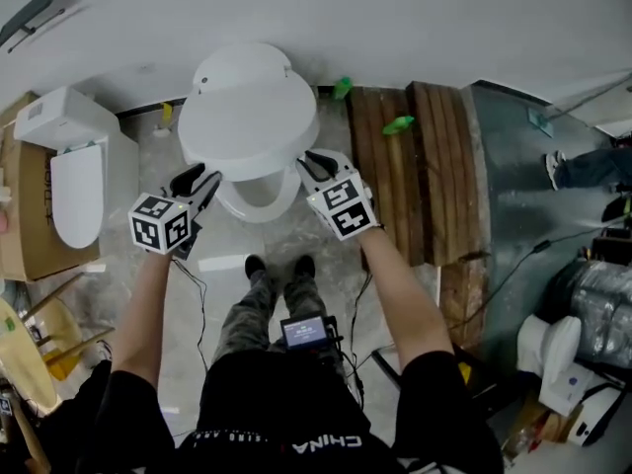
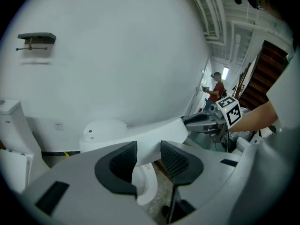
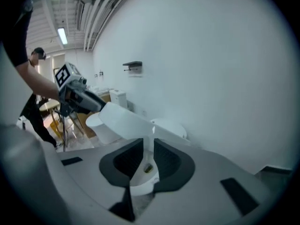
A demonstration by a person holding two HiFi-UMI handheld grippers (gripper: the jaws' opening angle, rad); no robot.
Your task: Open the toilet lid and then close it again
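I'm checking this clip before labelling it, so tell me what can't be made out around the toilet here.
- Inside of the bowl, head view: mostly covered by the raised toilet lid.
- The hinge, head view: hidden behind the lid.
- A yellowish speck in the bowl, right gripper view: too small to identify.

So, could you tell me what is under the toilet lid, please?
The toilet lid, gripped at its front edge by the left gripper and right gripper, is partly raised. Beneath it the front of the seat ring and bowl shows; the rear is covered by the lid.
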